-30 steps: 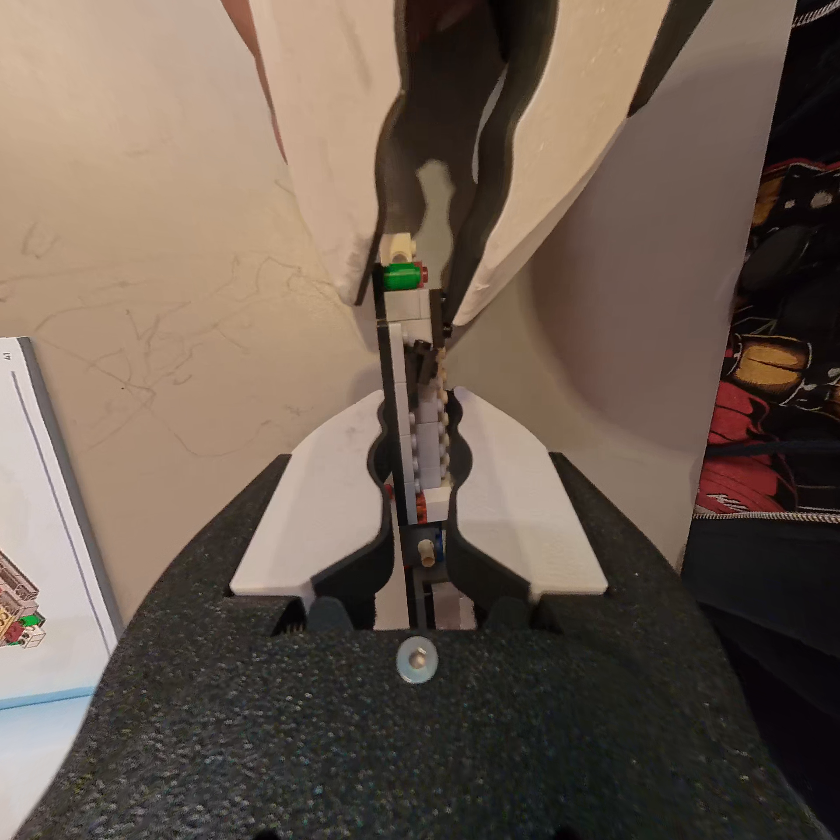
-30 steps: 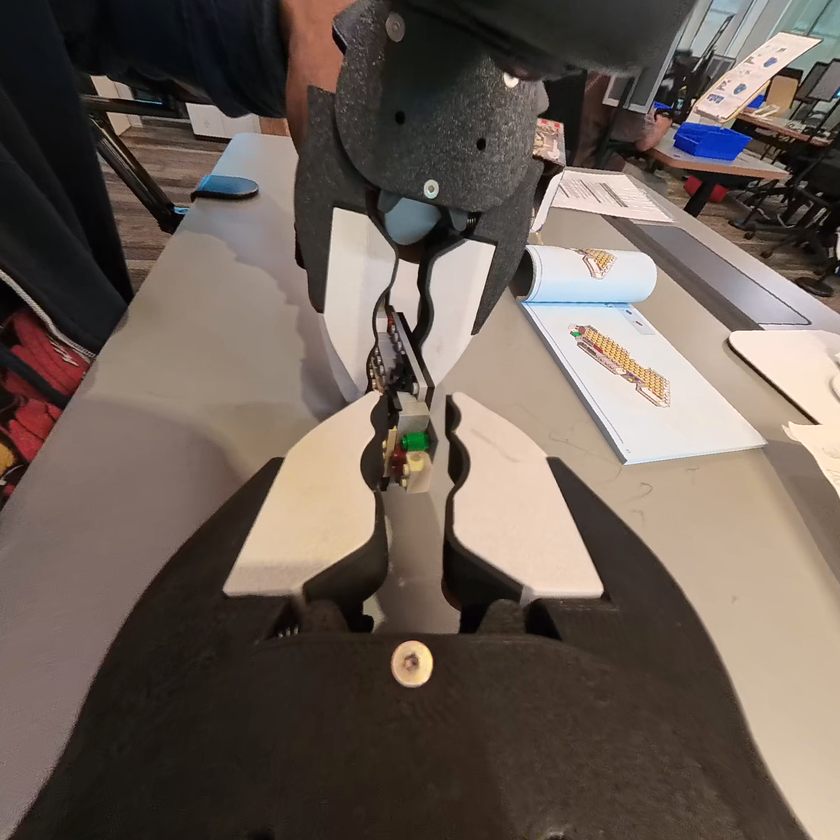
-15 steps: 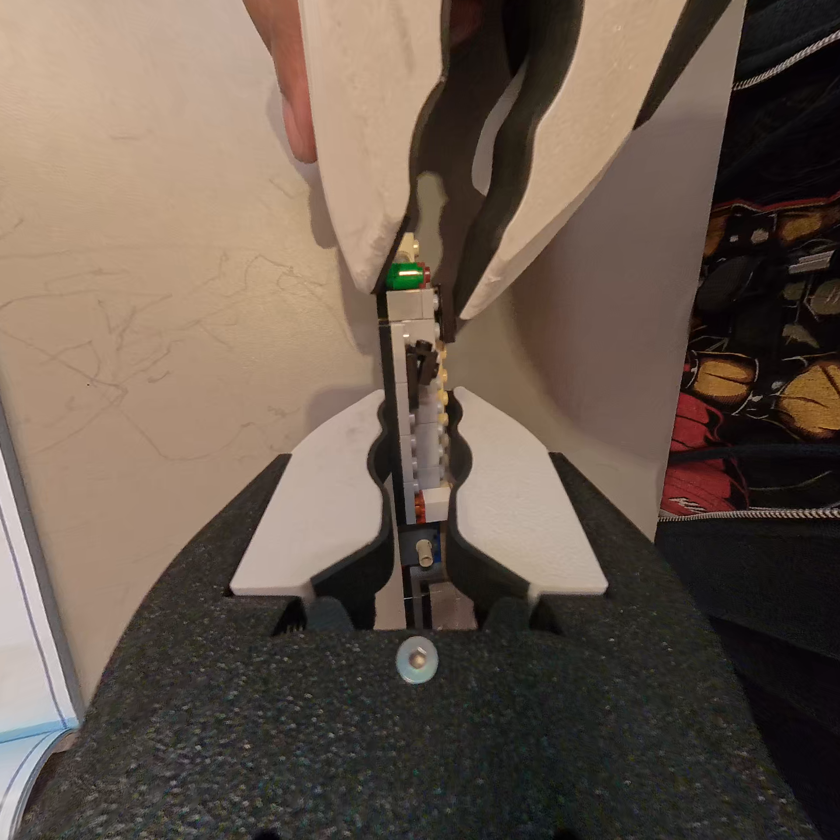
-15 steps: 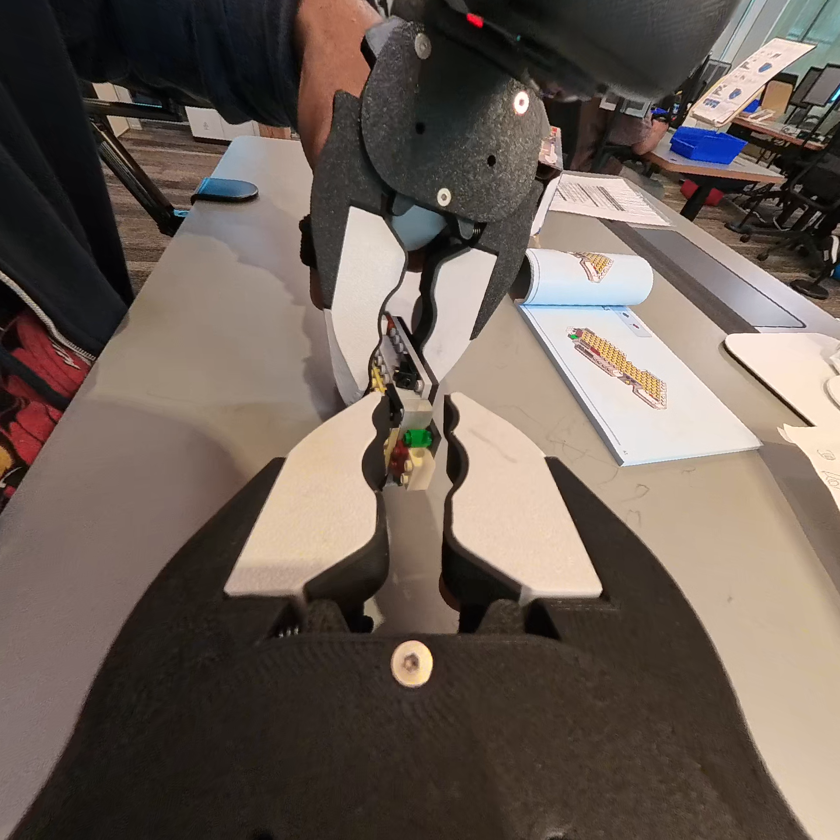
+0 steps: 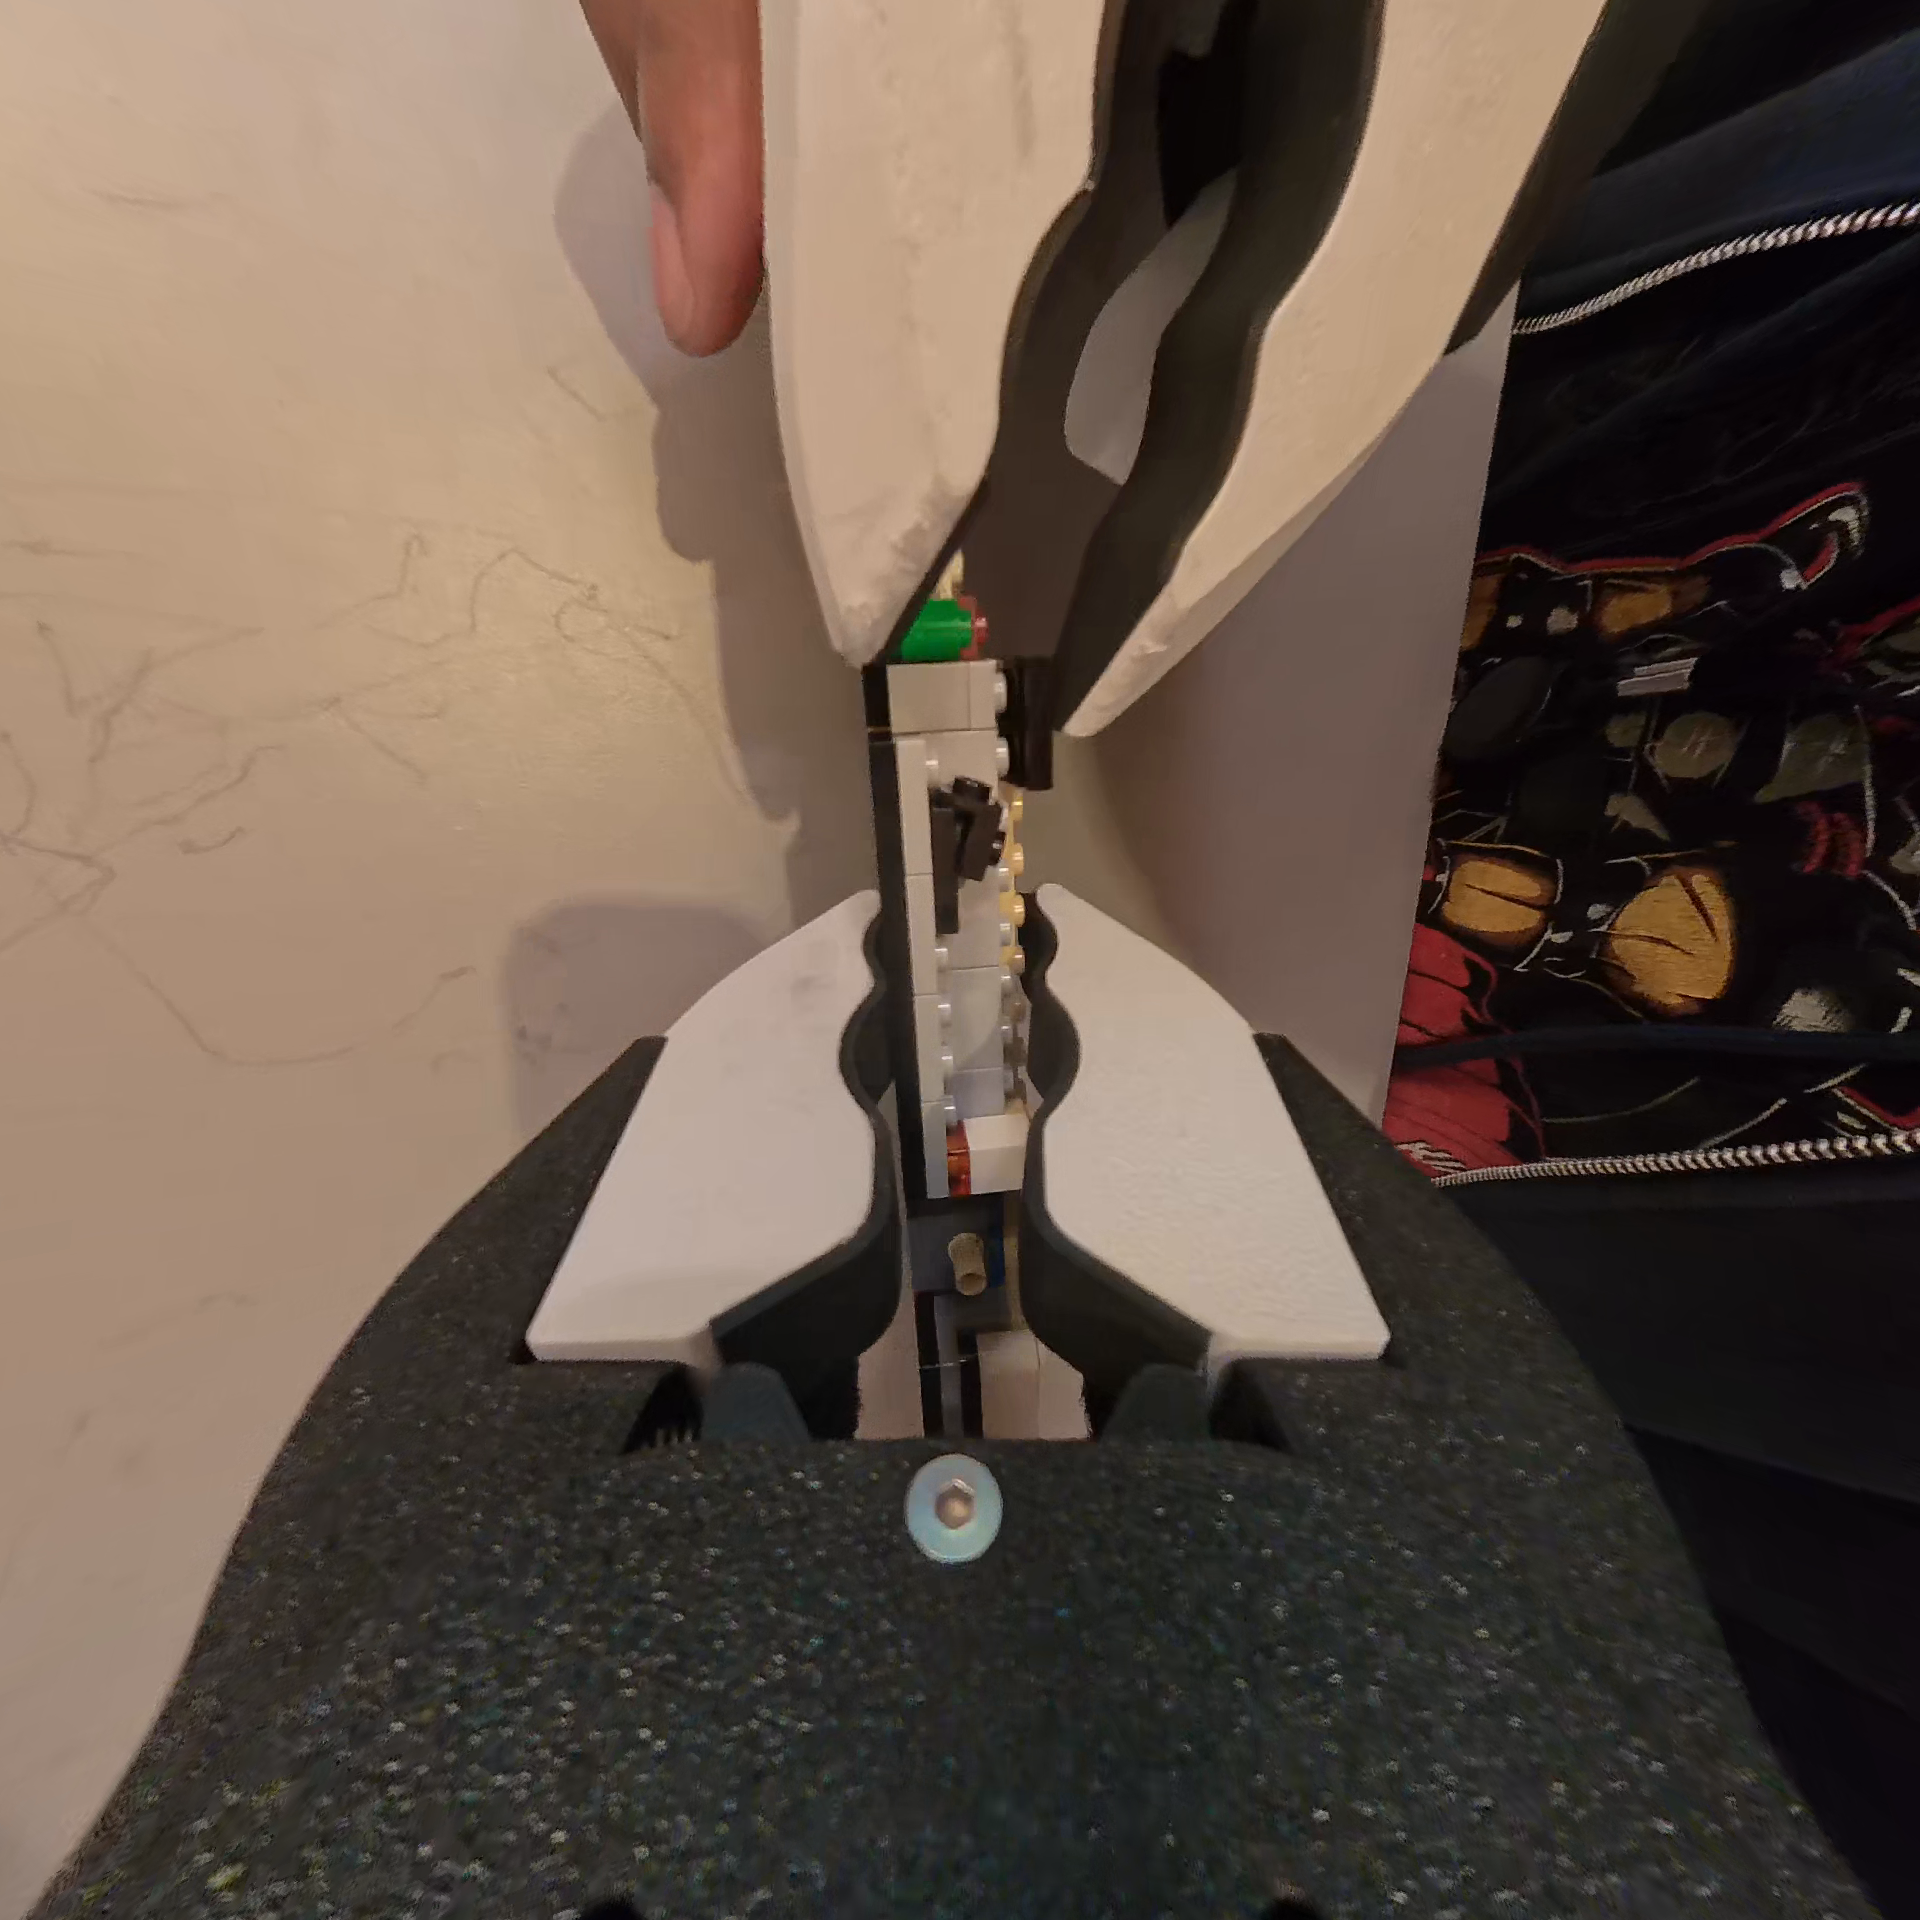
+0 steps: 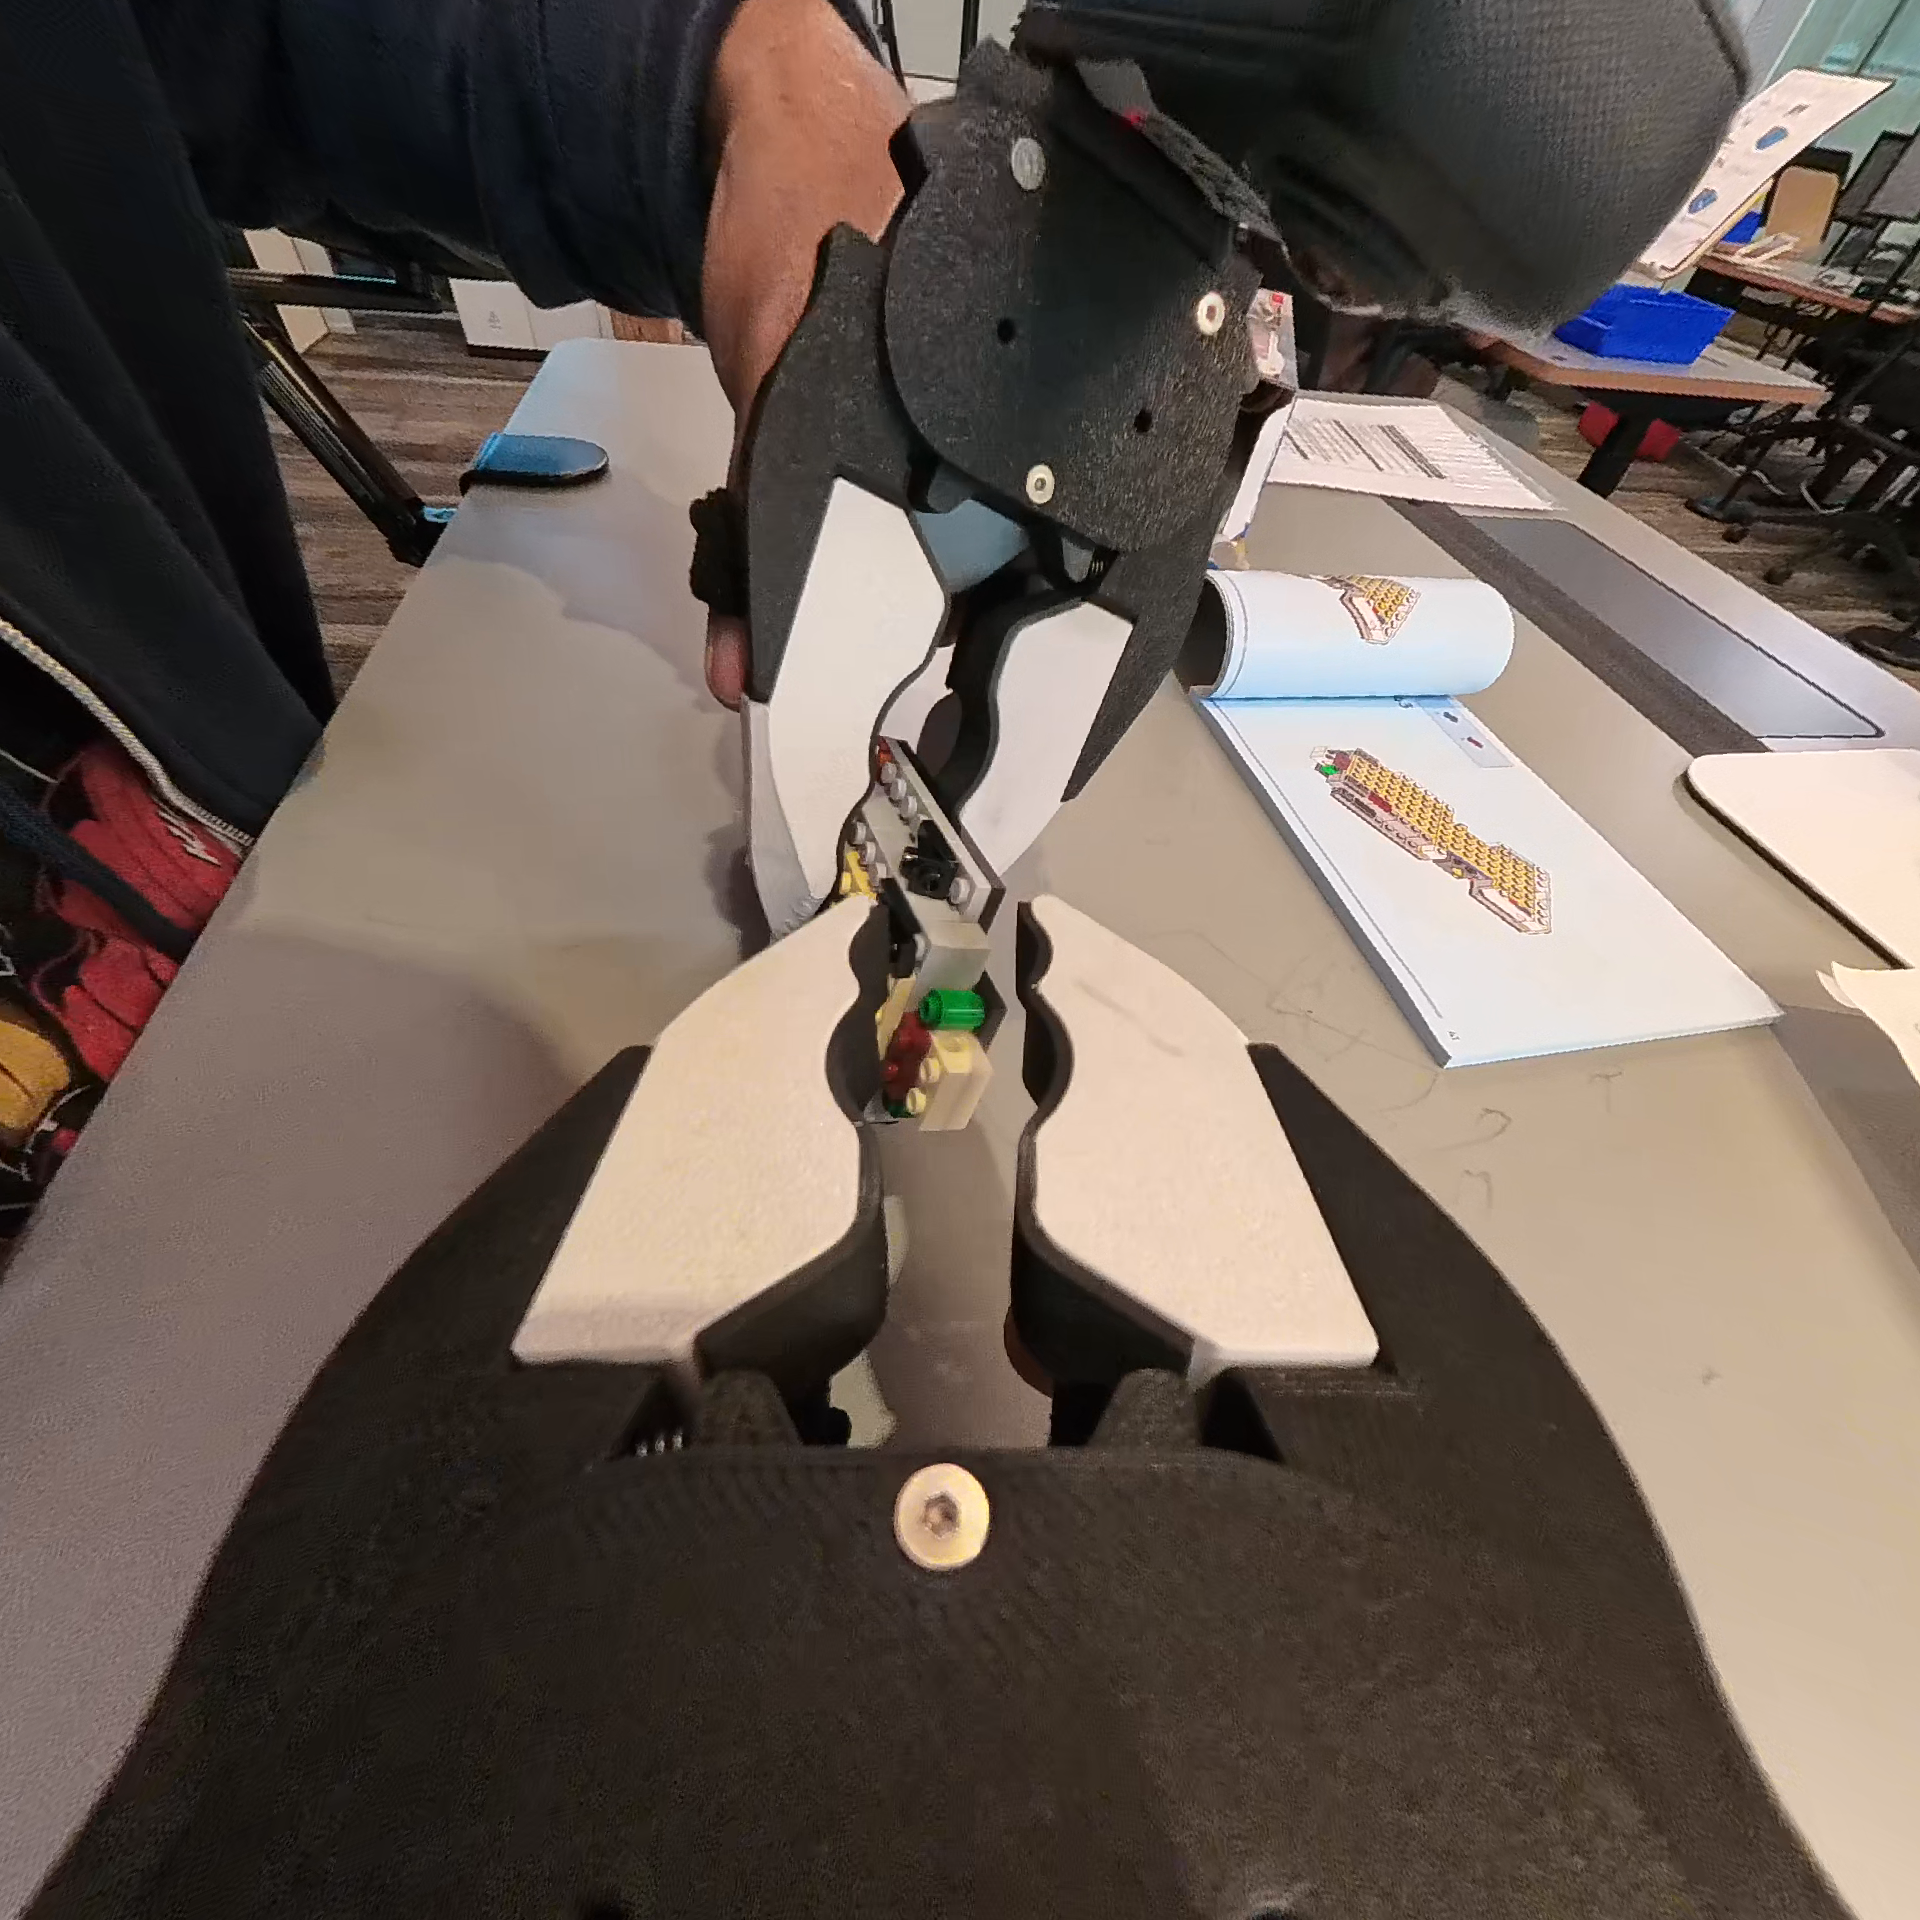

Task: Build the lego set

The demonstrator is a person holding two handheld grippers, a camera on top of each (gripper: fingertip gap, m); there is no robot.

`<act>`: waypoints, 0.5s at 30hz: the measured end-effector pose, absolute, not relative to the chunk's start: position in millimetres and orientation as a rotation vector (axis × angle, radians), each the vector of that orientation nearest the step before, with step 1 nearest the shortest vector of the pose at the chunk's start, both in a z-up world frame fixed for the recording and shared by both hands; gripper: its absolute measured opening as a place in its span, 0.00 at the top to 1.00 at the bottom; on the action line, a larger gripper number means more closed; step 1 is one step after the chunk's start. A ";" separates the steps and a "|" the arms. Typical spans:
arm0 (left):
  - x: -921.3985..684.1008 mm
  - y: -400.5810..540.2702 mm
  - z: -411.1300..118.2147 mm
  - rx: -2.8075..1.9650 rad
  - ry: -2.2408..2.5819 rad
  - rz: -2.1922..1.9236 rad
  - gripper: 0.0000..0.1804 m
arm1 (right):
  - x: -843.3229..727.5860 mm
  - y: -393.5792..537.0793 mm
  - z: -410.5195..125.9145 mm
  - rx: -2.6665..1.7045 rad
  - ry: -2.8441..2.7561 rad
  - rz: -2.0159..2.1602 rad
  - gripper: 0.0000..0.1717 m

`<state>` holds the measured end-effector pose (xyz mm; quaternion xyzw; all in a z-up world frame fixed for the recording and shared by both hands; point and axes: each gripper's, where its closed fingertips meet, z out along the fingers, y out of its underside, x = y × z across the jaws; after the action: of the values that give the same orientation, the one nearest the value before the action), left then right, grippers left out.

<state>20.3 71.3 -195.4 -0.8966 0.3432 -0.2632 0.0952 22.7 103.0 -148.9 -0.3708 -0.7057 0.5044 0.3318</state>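
Note:
A long grey, black and tan brick assembly [image 5: 951, 790] is held between both grippers above the grey table [image 6: 468, 935]. My left gripper [image 5: 956, 904] is shut on its near end, with both pads pressed on its sides. In the right wrist view it [image 6: 894, 862] comes down from above onto the assembly [image 6: 914, 831]. My right gripper [image 6: 945, 914] is shut on the other end, around the part with the green stud [image 6: 951, 1006], a dark red piece and tan pieces. In the left wrist view its [image 5: 971, 686] tips close around the green stud [image 5: 935, 636].
An open instruction booklet [image 6: 1475, 883] lies on the table to the right, with loose papers [image 6: 1392, 447] behind it and a white board [image 6: 1829, 821] at the far right. A person's hand [image 6: 790, 208] and dark sleeve hold the left gripper. The person's dark jacket [image 5: 1714, 312] is at the table edge.
Both grippers kept hold of the assembly. The left gripper rose and tilted in the right wrist view. The booklet slid out of the left wrist view, where the right gripper's fingers loom larger.

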 end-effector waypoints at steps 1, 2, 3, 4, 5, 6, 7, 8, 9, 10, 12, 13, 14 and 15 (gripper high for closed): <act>20.5 71.0 -195.3 -2.658 1.009 -0.794 0.88 | 22.8 102.8 -149.0 -0.975 -1.845 1.327 0.87; 20.5 71.1 -195.2 -2.659 1.000 -0.803 0.88 | 22.8 102.9 -149.0 -0.982 -1.845 1.335 0.86; 20.5 71.1 -194.9 -2.658 0.994 -0.811 0.88 | 22.9 102.8 -148.8 -0.986 -1.844 1.342 0.86; 20.7 70.9 -194.6 -2.656 0.990 -0.818 0.88 | 22.9 103.1 -148.5 -0.989 -1.841 1.348 0.86; 20.8 70.8 -194.4 -2.656 0.985 -0.821 0.88 | 22.7 103.2 -148.2 -0.992 -1.837 1.351 0.86; 21.0 70.6 -194.4 -2.655 0.985 -0.822 0.88 | 22.4 103.4 -148.0 -0.993 -1.835 1.353 0.86; 21.3 70.2 -194.4 -2.654 0.988 -0.823 0.88 | 22.2 103.7 -147.9 -0.993 -1.831 1.353 0.86; 21.7 69.7 -194.4 -2.653 0.989 -0.825 0.88 | 22.1 103.8 -147.7 -0.992 -1.829 1.353 0.86; 22.1 69.5 -194.4 -2.654 0.987 -0.828 0.88 | 22.1 103.6 -147.8 -0.992 -1.830 1.354 0.86; 22.3 69.5 -194.5 -2.654 0.983 -0.833 0.88 | 22.0 103.5 -147.8 -0.994 -1.829 1.355 0.86; 22.6 69.5 -194.5 -2.655 0.972 -0.849 0.88 | 21.7 103.5 -148.2 -1.001 -1.826 1.359 0.86; 22.8 69.4 -194.4 -2.655 0.965 -0.858 0.88 | 21.5 103.6 -148.1 -1.006 -1.824 1.362 0.86; 23.1 69.5 -194.2 -2.655 0.956 -0.870 0.88 | 21.5 103.9 -148.0 -1.010 -1.822 1.366 0.86; 23.6 69.3 -193.7 -2.655 0.947 -0.886 0.88 | 21.5 104.1 -147.6 -1.013 -1.819 1.371 0.86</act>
<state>23.6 69.3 -193.7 -0.8946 0.3192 -0.2985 0.0934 21.5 104.1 -147.6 -0.3853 -0.6916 0.5212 0.3186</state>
